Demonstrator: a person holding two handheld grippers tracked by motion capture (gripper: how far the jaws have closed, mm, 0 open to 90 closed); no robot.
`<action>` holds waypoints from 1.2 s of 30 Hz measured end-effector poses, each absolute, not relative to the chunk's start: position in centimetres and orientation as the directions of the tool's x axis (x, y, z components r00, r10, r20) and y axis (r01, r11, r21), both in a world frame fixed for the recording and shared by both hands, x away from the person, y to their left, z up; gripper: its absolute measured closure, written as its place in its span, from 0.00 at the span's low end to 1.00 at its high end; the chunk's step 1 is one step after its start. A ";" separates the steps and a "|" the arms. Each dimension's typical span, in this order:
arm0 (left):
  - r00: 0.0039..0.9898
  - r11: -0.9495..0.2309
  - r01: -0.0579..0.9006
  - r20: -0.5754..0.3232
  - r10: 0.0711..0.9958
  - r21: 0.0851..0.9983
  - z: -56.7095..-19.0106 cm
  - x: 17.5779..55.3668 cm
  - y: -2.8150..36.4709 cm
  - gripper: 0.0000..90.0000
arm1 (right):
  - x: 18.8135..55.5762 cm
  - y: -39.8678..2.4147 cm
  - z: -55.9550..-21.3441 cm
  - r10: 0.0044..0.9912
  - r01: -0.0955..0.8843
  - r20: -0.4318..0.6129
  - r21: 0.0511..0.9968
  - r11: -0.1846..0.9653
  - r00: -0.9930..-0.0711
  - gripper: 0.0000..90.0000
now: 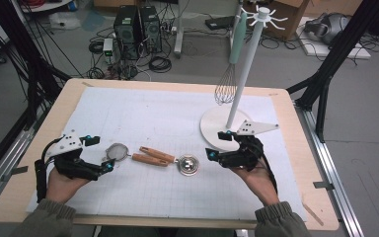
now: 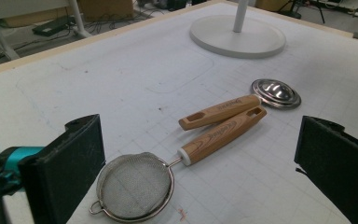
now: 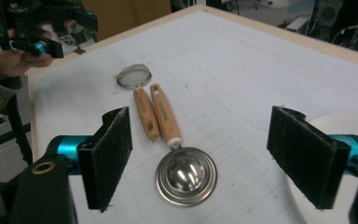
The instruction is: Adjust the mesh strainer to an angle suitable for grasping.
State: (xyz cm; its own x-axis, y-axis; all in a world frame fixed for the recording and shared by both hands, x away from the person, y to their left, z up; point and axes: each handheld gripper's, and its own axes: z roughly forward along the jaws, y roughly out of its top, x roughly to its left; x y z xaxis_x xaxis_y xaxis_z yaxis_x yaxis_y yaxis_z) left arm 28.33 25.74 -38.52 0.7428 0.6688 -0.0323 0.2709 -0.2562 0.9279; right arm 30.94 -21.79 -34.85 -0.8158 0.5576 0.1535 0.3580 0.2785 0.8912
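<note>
A small mesh strainer with a wooden handle lies on the white mat. Beside it, handle against handle, lies a shiny metal measuring cup. My left gripper is open, low over the mat, with its jaws on either side of the strainer's bowl and apart from it. My right gripper is open too, hovering just right of the cup, its jaws wide and nothing pressed between them. The left hand and its gripper appear far off in the right gripper view.
A white hook stand rises from a round base just behind my right gripper. A whisk with a mint handle hangs from it. The mat covers most of the wooden table; computers and cables sit on the floor beyond.
</note>
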 end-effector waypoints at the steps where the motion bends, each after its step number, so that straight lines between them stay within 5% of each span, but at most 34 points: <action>1: 0.741 -0.257 0.275 -0.034 0.671 0.926 -38.5 28.4 25.7 0.03 | 31.0 -21.7 -34.9 0.559 0.364 0.157 0.888 0.281 -0.814 0.22; 18: 0.760 -0.295 0.287 -0.029 0.649 0.911 -39.0 28.9 24.7 0.30 | 28.9 -23.4 -36.4 0.587 0.350 0.133 0.896 0.272 -0.799 0.25; 36: 0.815 -0.414 0.331 -0.036 0.578 0.848 -40.0 32.4 24.1 0.88 | 28.0 -24.7 -38.0 0.604 0.347 0.128 0.901 0.261 -0.786 0.25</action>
